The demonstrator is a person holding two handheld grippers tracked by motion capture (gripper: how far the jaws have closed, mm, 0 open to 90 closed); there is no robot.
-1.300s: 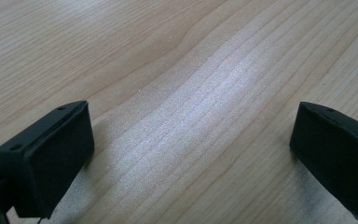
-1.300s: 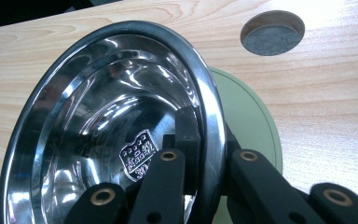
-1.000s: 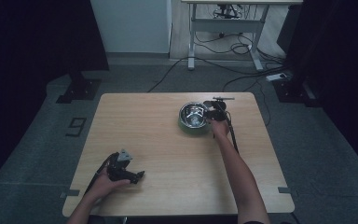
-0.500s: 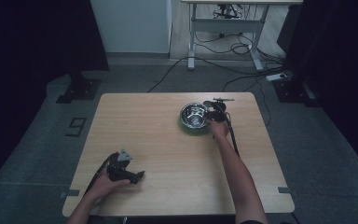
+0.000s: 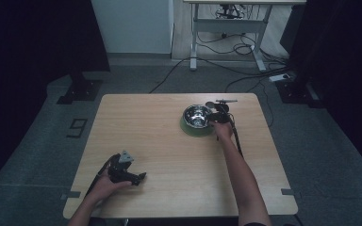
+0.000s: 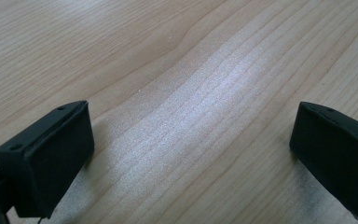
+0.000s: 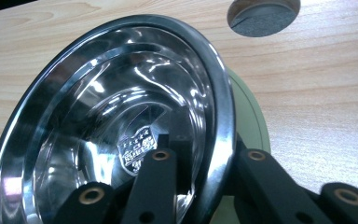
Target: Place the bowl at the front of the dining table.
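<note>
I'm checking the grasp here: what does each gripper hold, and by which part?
The right gripper grips the steel bowl by its rim, one jaw inside, one outside; its jaws have just been opening slightly. The left gripper holds nothing.

Three cameras around my light wooden table (image 5: 169, 141)

One looks forward and down from above my side. My left one stares closely at bare tabletop; my right one sits right at the shiny steel bowl (image 7: 121, 116), which the high view shares (image 5: 197, 115).

lab/studio: black curtains (image 5: 37, 42), floor cables (image 5: 226, 70), bare wood table (image 5: 160, 141), desk frame (image 5: 228, 33).
</note>
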